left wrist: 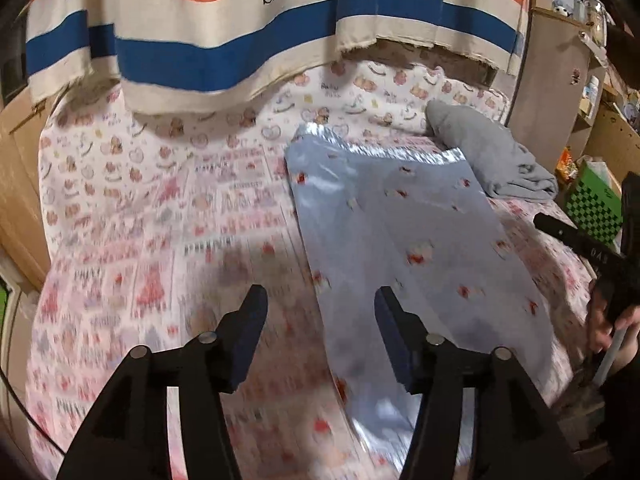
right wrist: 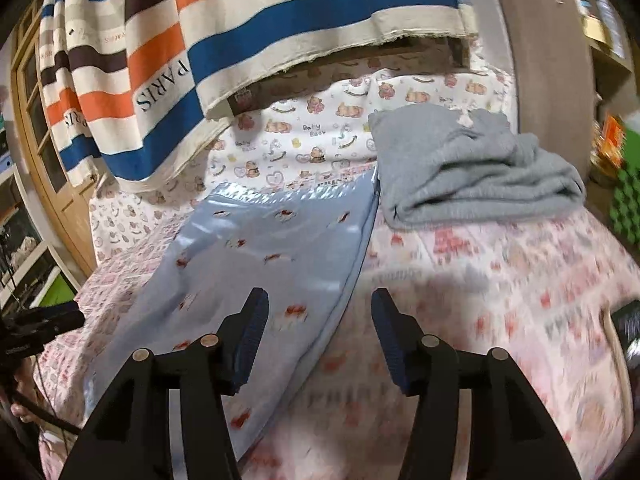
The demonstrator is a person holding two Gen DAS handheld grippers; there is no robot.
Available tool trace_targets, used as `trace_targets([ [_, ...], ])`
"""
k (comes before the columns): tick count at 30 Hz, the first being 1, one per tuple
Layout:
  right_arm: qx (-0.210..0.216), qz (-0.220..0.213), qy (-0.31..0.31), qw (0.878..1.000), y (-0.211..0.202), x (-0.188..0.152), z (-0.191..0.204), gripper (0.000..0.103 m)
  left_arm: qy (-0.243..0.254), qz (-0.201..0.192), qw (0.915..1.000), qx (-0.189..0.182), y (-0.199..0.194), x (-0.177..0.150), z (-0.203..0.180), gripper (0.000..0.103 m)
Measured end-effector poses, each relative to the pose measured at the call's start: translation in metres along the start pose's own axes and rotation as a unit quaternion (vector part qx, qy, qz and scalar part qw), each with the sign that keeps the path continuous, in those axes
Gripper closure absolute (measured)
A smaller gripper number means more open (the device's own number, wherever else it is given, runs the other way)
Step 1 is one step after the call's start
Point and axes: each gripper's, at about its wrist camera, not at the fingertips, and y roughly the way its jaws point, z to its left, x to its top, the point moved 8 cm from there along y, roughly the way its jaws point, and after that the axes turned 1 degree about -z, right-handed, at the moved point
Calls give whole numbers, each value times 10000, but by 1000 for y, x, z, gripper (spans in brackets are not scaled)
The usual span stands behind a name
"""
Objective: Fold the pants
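Light blue shiny pants [left wrist: 400,220] with small red prints lie flat on the pink patterned bed cover [left wrist: 140,220]. In the left wrist view my left gripper [left wrist: 320,296] hovers open above the pants' left edge near their close end, with nothing between its fingers. In the right wrist view the pants [right wrist: 272,240] stretch away to the left of centre. My right gripper [right wrist: 320,296] stands open over their right edge and holds nothing. A hand [left wrist: 608,328] with the right tool shows at the far right of the left wrist view.
A crumpled grey garment [right wrist: 472,168] lies beyond the pants at the right. A striped "PARIS" cloth [left wrist: 200,48] hangs over the far side of the bed. A wooden cabinet [left wrist: 556,80] and a green checkered box [left wrist: 592,208] stand at the right, a wooden door [right wrist: 48,140] at the left.
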Motion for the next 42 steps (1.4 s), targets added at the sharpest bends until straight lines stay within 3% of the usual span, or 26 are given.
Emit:
trace_targets([
  [6, 366, 679, 388, 9963, 62, 38, -22, 48, -32, -96, 9999, -36, 41, 54, 18, 48],
  [9, 556, 1170, 768, 9886, 88, 36, -32, 48, -136, -8, 9999, -104, 60, 69, 22, 48],
  [11, 647, 1483, 707, 9843, 104, 32, -33, 48, -107, -3, 9999, -131, 68, 74, 22, 48],
  [16, 451, 1501, 483, 9865, 124, 34, -34, 49, 202, 148, 9997, -19, 86, 75, 20, 48],
  [18, 377, 1485, 427, 9873, 130, 37, -33, 55, 252, -7, 9988, 422, 90, 80, 29, 48],
  [20, 296, 1422, 376, 9887, 138, 42, -32, 56, 360, -127, 9974, 608, 93, 88, 35, 48],
  [23, 44, 1367, 532, 9892, 148, 50, -34, 59, 301, -131, 9986, 407, 105, 102, 42, 48],
  [26, -410, 1614, 952, 9814, 159, 58, -36, 59, 262, -3, 9995, 202, 129, 119, 45, 48],
  [30, -878, 1612, 1108, 9767, 174, 69, -38, 59, 297, 178, 9994, 40, 161, 134, 43, 48],
  [34, -1170, 1614, 1094, 9738, 188, 76, -35, 59, -262, 488, 9984, -101, 179, 142, 50, 48],
  [36, -1147, 1670, 986, 9743, 197, 80, -29, 60, -378, 465, 9976, -333, 181, 148, 47, 48],
  [42, -1079, 1649, 1029, 9750, 203, 86, -29, 63, -347, 593, 9964, -489, 212, 159, 42, 47],
])
